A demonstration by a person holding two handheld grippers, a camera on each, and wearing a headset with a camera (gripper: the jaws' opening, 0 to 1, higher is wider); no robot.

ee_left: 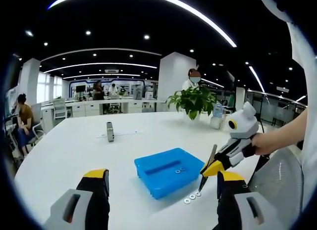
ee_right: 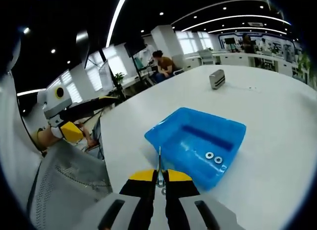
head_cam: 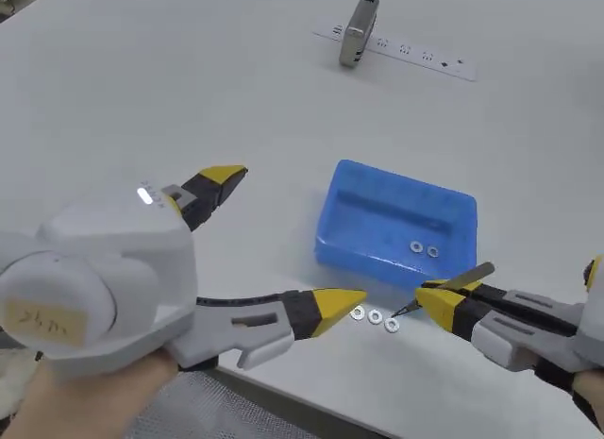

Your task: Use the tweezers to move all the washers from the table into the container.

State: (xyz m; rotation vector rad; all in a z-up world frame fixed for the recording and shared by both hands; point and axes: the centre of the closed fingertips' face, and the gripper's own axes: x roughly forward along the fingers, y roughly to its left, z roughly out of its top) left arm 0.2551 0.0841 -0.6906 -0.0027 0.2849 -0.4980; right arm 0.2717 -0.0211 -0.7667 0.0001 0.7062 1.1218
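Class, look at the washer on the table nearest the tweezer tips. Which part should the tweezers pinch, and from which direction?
Likely best: pinch the ring wall of that washer, one tip through the hole, one outside. It lies flat on the table, so bring the tweezers down steeply from above.

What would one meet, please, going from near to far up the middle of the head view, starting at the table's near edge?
Three loose washers → blue container, with two washers inside it → white power strip.
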